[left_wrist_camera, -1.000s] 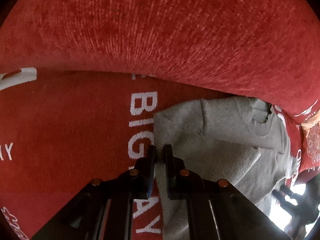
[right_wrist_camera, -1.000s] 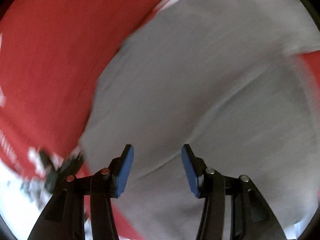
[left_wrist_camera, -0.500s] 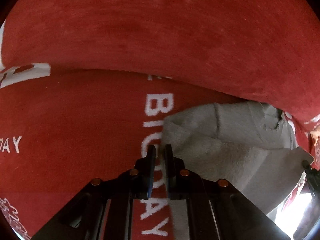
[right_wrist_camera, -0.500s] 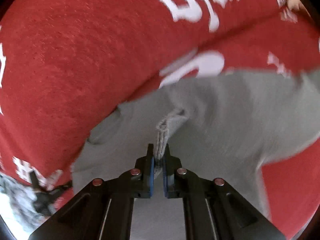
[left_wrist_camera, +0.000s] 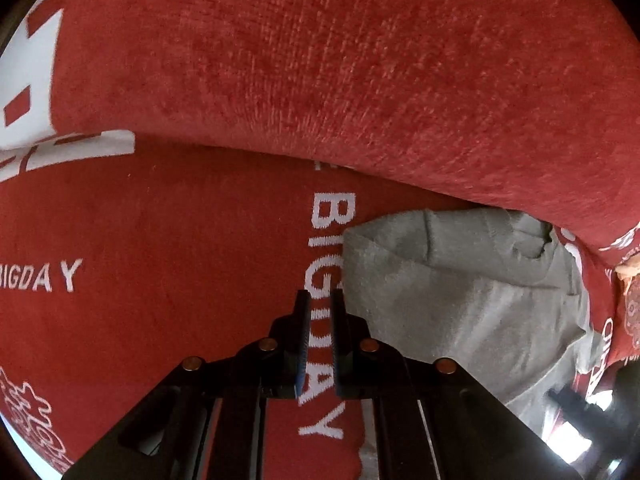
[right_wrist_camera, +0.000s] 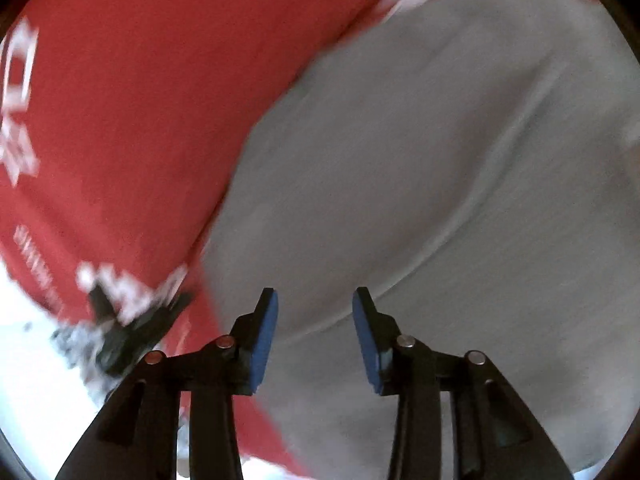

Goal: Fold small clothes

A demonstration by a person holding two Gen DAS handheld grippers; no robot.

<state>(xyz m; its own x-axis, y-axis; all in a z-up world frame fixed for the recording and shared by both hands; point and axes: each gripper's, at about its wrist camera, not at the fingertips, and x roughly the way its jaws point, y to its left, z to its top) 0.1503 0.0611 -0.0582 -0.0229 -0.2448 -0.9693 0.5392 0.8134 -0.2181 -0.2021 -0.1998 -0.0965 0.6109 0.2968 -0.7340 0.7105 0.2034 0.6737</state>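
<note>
Both tools hold nothing, the left tool (left_wrist_camera: pixel 320 300) shut beside the grey garment (left_wrist_camera: pixel 460 300) and the right tool (right_wrist_camera: pixel 315 300), jaws just reopened, hovering above it between folds, so the next move likely calls for regripping an edge.

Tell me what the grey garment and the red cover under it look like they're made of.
Grey garment: soft knit, probably cotton jersey or fleece; matte, faintly fuzzy, with a stitched seam. Red cover: short-pile plush, maybe chenille or velvet; ribbed nap shows, white lettering looks woven or printed.

Looks like a home, soft-furniture setting. Work surface is a plush red cover (left_wrist_camera: pixel 168 240) printed with white "BIGDAY" lettering (left_wrist_camera: pixel 326 256), running up over a padded red backrest (left_wrist_camera: pixel 360 80). Gray garment (left_wrist_camera: pixel 460 300) lies on it. Rest of room not visible.
</note>
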